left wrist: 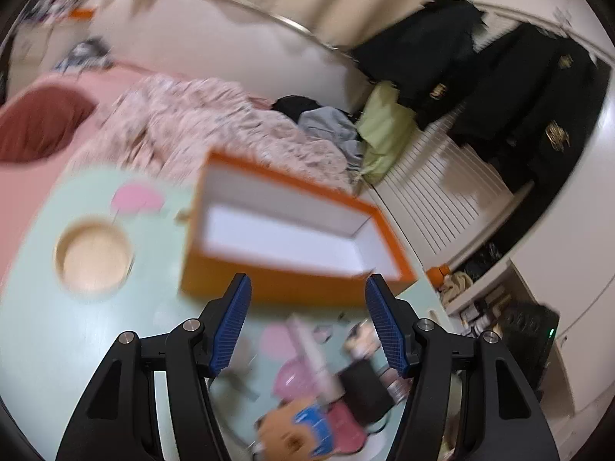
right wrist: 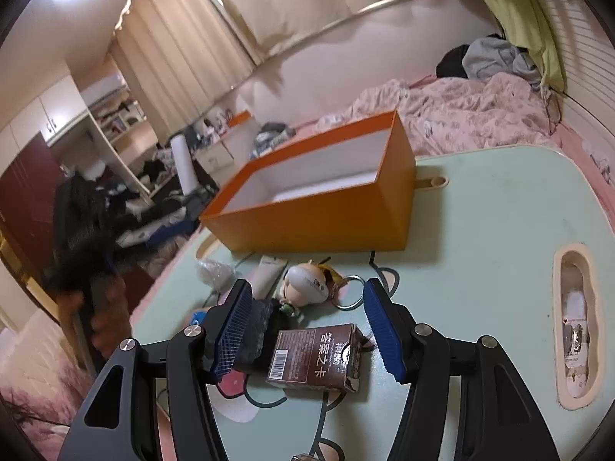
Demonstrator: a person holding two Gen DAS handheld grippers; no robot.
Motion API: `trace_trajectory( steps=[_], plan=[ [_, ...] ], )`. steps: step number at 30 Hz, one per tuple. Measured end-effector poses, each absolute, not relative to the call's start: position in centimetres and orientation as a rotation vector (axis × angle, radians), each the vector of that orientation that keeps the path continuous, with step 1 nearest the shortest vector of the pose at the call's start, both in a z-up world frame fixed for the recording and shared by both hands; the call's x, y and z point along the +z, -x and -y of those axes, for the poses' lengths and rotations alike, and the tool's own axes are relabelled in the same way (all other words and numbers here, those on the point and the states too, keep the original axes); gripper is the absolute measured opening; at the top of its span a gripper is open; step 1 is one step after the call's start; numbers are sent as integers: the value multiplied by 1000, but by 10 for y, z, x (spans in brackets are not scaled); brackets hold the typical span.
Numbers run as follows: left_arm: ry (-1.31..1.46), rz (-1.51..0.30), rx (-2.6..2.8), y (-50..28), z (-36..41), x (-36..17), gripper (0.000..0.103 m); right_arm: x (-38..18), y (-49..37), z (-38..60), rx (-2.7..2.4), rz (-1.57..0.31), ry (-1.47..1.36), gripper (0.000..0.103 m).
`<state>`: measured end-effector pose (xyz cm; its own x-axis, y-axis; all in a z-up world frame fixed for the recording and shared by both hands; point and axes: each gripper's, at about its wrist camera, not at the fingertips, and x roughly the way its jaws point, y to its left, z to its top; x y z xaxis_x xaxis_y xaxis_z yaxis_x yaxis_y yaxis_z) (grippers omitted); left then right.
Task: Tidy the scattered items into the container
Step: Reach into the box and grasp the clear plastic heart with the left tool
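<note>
I'm hovering the right gripper wide open over the brown box to straddle it; left gripper is hanging empty, half open, by the orange bin.

We see an orange box with a white inside on a pale mint-green table printed with pink shapes. A dark brown carton bears white characters and a barcode. Our gripper pads are blue on black arms. The bed quilt is pink, floral-patterned.
</note>
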<state>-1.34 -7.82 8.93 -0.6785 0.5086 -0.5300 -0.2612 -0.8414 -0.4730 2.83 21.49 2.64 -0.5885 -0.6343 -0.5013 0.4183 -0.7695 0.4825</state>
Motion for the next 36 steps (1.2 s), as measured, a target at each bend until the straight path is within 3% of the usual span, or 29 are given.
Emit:
trace_trajectory(
  steps=[5,12,20,25,36],
  plan=[
    [1240,331,2379,71,37,121,62,23,-30,-222,-2306,485,-917,65],
    [1707,78,2305,130,2,76,62,24,-34,-221,-2303,471,-913,65],
    [1746,-116,2361,130,-33,47,62,23,-33,-218,-2311,432,-913,66],
    [1764,-152,2347,133,-40,40,62,23,-31,-221,-2307,455,-917,66],
    [1940,-53,2218,149,-32,24,62,22,-32,-218,-2312,445,-918,67]
  ],
)
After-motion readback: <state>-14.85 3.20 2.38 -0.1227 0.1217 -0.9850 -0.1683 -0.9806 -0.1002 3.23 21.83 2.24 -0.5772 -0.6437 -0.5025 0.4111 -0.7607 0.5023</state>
